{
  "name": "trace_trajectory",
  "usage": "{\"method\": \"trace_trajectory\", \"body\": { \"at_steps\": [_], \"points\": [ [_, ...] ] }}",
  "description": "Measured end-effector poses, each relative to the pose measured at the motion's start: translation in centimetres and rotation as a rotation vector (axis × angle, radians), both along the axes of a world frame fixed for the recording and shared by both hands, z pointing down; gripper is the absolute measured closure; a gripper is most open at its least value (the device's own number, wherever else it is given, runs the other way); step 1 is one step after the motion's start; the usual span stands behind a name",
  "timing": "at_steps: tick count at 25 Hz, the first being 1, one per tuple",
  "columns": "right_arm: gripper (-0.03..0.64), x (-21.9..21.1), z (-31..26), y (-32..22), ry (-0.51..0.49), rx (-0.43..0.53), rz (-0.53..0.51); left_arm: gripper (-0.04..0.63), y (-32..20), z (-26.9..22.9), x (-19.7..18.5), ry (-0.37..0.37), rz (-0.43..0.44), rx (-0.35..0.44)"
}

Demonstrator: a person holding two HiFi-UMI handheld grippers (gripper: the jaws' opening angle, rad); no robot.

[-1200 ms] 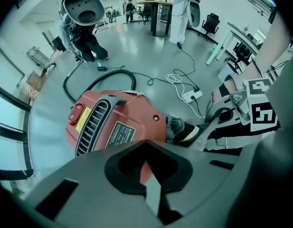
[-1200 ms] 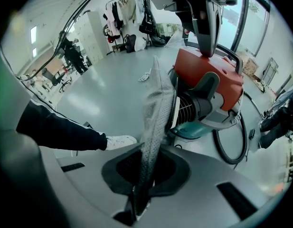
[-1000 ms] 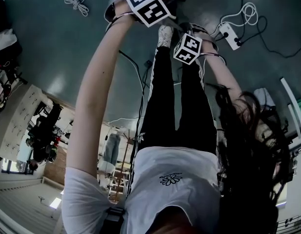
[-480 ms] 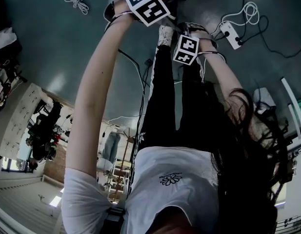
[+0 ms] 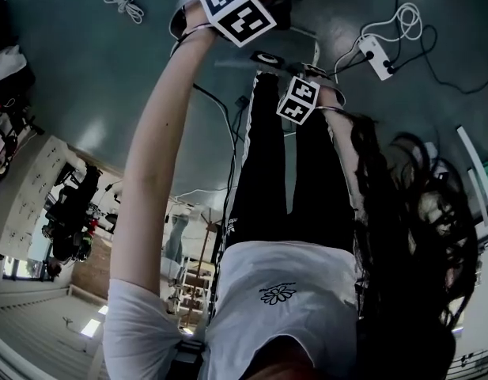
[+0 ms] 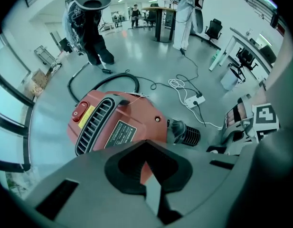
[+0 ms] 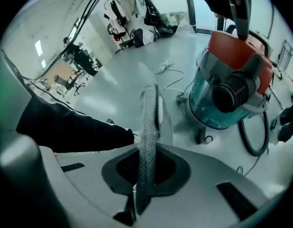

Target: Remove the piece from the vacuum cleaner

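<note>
Since a second ago the right gripper has drawn back from the machine toward the person, and its marker cube sits lower in the head view, while the left gripper has stayed at the red top. One vacuum cleaner stands on the grey floor, with a red lid, a teal tank and one ribbed black hose socket facing the right gripper view. The right gripper's two jaws are clamped on one thin flat piece, seen edge-on with a meshed rim. This piece is now clear of the vacuum cleaner, held apart from it and just off to its side. The left gripper's jaws look drawn together close against the red lid. Whether they pinch any part of it cannot be told. From the left gripper view the lid shows one red switch, one slotted vent and one label. One black hose curves over the floor behind the machine. One white power strip lies near it with cables plugged in. One loose coil of white cord lies well apart on the floor.
</note>
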State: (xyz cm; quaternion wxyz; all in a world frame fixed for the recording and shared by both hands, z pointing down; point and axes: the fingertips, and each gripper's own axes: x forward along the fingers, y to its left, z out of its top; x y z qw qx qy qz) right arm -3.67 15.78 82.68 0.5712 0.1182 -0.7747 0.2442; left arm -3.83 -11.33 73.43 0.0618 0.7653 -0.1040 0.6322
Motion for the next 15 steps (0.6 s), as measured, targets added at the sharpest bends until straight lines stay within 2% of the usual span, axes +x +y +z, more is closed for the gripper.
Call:
{"method": "trace_trajectory", "body": {
  "at_steps": [8,12,14,15],
  "points": [
    [0.593,0.0,-1.4,-3.9,-0.025,0.039,-0.012,0.592,0.2,-0.2,-0.2,0.004,-0.034,-0.014],
    [0.592,-0.1,-1.6,-4.7,-0.033,0.051,0.009,0.593,0.0,-0.2,-0.1,0.012,-0.044,0.024],
    [0.592,-0.3,-2.0,-4.7,-0.038,0.055,0.009,0.593,0.1,-0.2,-0.1,0.028,-0.084,0.046],
    [0.593,-0.3,-2.2,-4.8,-0.038,0.058,0.009,0.592,0.0,-0.3,-0.1,0.058,-0.137,0.055]
  ]
}}
